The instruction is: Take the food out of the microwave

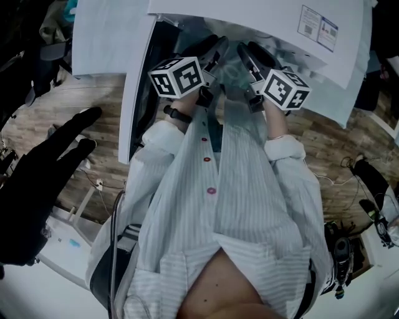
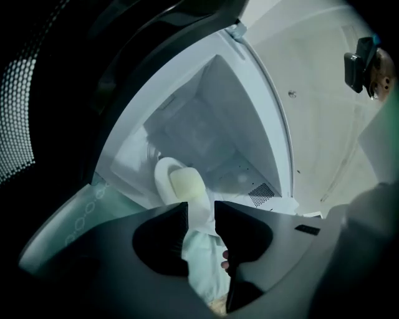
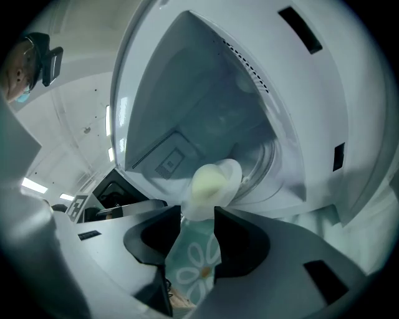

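A white plate [image 2: 167, 180] with a pale yellow lump of food [image 2: 186, 184] sits at the mouth of the open white microwave [image 2: 212, 124]. It stands above a pale green flowered cloth [image 3: 196, 265]. My left gripper [image 2: 201, 210] has its jaws apart around the plate's near rim, pads not pressing. From the other side, the right gripper [image 3: 196, 216] is open too, with the plate [image 3: 224, 177] and food [image 3: 206, 184] just beyond its tips. In the head view both grippers [image 1: 212, 50] [image 1: 252, 56] reach side by side into the microwave [image 1: 249, 19]; the plate is hidden there.
The microwave door [image 1: 140, 93] stands open at the left; its dark mesh [image 2: 25, 124] is close beside the left gripper. A black-sleeved arm of another person [image 1: 43, 174] reaches in at the left. Cables [image 1: 368, 205] lie on the wooden floor at the right.
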Motion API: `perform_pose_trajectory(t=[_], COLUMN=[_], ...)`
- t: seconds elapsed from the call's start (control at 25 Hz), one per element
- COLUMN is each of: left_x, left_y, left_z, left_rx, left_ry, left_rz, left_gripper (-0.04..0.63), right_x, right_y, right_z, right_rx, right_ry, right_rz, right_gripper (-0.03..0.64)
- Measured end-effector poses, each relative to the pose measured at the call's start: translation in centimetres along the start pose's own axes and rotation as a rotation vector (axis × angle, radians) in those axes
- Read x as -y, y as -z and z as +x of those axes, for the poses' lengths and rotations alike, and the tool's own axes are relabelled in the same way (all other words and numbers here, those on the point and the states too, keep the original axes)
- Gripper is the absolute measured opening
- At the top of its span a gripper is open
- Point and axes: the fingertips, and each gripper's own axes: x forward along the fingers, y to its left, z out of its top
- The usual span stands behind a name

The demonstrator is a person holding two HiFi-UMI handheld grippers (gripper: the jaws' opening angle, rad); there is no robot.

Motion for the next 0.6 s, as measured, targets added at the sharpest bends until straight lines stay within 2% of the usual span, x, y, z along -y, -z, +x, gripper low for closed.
perform_pose_trajectory(t=[0.24,0.44,0.6], left_x=[-1.1,-1.4,-1.7], left_y=[1.5,1.4,1.3], left_z=[1.2,1.9,1.6], left_rx=[-0.037,-0.012,-0.006], left_ry=[-0.014,0.007,-0.005], left_rz=[-0.072,-0.157,-0.200], left_gripper=[0.147,0.161,0.167], right_x=[1.1,2.2,3.0], right_y=[0.1,0.5,0.8], right_z=[0.6,1.3,1.7], right_rx=[-0.003,-0.016,-0.025], right_ry=[-0.007,-0.007,0.009], right_rz=[0.060,0.121,0.169], right_gripper=[0.188,0.196,0.196])
